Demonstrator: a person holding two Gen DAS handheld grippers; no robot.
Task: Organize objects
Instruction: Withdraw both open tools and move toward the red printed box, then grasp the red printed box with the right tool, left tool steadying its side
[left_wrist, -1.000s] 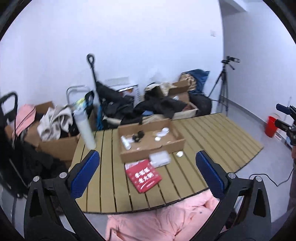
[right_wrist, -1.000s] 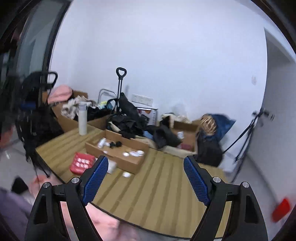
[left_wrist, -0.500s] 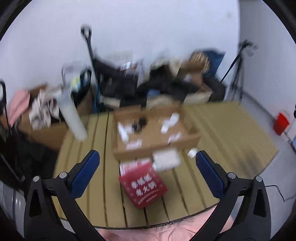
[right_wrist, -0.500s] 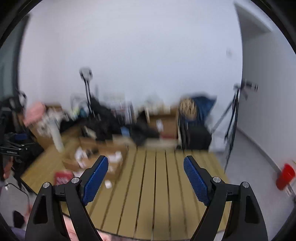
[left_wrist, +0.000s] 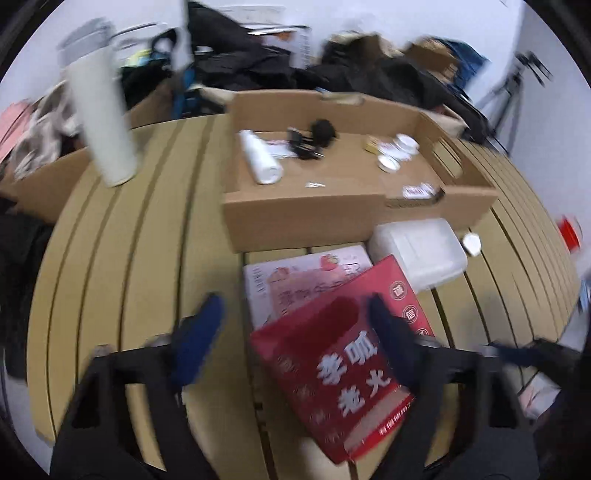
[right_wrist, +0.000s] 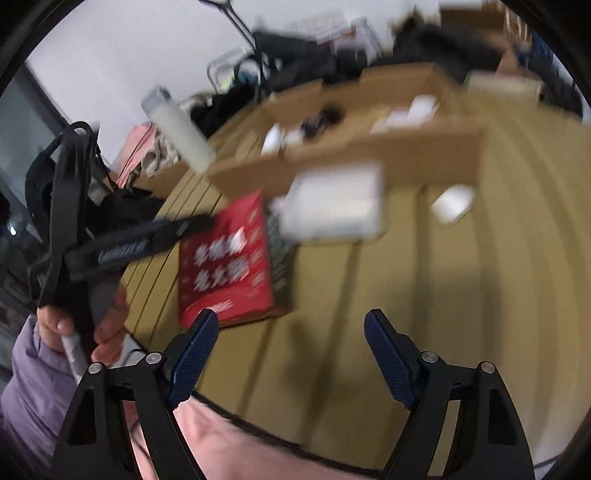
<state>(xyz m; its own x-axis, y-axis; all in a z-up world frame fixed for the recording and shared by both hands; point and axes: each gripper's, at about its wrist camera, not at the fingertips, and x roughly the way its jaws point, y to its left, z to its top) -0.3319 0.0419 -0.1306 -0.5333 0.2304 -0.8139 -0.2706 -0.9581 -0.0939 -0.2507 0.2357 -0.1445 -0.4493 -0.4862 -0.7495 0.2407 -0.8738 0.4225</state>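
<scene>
A red box (left_wrist: 343, 362) with white characters lies on the slatted wooden table (left_wrist: 122, 258), partly on a pink-and-white box (left_wrist: 295, 280). A white plastic container (left_wrist: 417, 251) lies beside them, in front of an open cardboard tray (left_wrist: 332, 214) holding a white bottle (left_wrist: 260, 158), black items and small white jars. My left gripper (left_wrist: 295, 325) is open, just above the red box's near-left part. My right gripper (right_wrist: 291, 343) is open and empty over the table's front edge, near the red box (right_wrist: 225, 266). The left gripper also shows in the right wrist view (right_wrist: 199, 223).
A tall white flask (left_wrist: 103, 122) stands at the table's back left. A small white case (left_wrist: 472, 243) lies right of the plastic container. Cardboard boxes, dark clothes and a tripod (left_wrist: 513, 99) crowd the far side. Pink fabric (right_wrist: 236, 443) lies below the front edge.
Both grippers have dropped and moved in towards the table and the red box. Both views tilted downward and are motion-blurred. Both grippers stay open.
</scene>
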